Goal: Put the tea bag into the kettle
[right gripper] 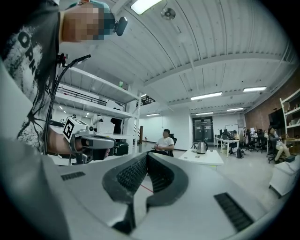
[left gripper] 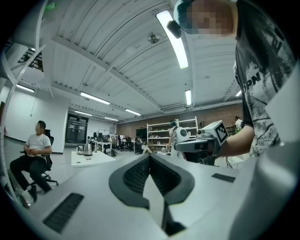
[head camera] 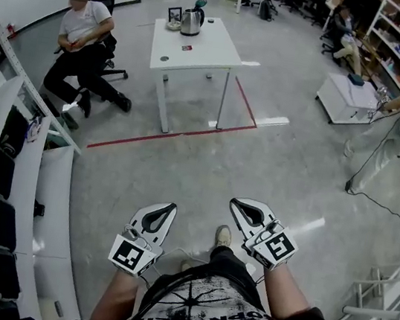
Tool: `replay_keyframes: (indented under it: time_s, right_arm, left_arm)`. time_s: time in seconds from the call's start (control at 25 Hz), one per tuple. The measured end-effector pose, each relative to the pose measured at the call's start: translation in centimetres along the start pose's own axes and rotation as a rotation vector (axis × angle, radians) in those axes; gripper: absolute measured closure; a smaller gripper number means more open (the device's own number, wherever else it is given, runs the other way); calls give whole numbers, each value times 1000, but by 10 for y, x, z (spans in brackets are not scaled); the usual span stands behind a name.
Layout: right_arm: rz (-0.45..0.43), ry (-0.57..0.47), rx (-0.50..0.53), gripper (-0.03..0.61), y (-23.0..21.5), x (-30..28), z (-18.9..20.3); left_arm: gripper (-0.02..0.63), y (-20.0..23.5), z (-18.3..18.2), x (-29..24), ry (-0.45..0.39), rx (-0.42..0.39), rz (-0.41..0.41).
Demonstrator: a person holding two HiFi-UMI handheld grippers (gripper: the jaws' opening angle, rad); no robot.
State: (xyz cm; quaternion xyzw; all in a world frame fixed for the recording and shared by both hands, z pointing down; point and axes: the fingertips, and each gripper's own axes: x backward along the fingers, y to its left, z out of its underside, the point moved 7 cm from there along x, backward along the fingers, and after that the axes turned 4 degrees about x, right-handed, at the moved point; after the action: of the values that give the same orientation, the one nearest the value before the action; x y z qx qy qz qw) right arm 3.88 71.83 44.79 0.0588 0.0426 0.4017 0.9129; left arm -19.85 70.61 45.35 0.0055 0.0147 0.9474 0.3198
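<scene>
Shiny metal kettle (head camera: 192, 21), matt white table (head camera: 206, 52)

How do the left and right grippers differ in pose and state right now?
In the head view, the right gripper is held slightly further forward than the left gripper. The left gripper's tips lean rightward, the right gripper's leftward. Both are shut, empty, and far from the kettle on the table.

2 tools (head camera: 171, 208) (head camera: 236, 204), 1 kettle (head camera: 191, 21), 1 tbl (head camera: 208, 53)
</scene>
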Motion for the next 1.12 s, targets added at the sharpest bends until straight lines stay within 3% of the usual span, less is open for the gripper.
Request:
replay_keyframes:
  time_s: [0.28, 0.6, 1.12]
  right_arm:
    - [20, 7, -25, 568, -41, -1, 10]
    - [1, -41, -46, 568, -129, -32, 22]
    - [-124, -38, -35, 568, -266, -49, 39]
  left_arm:
    - [606, 10, 0, -44, 17, 11, 14]
    - [606, 40, -7, -131, 42, -7, 3]
    - [606, 57, -21, -276, 42, -21, -41]
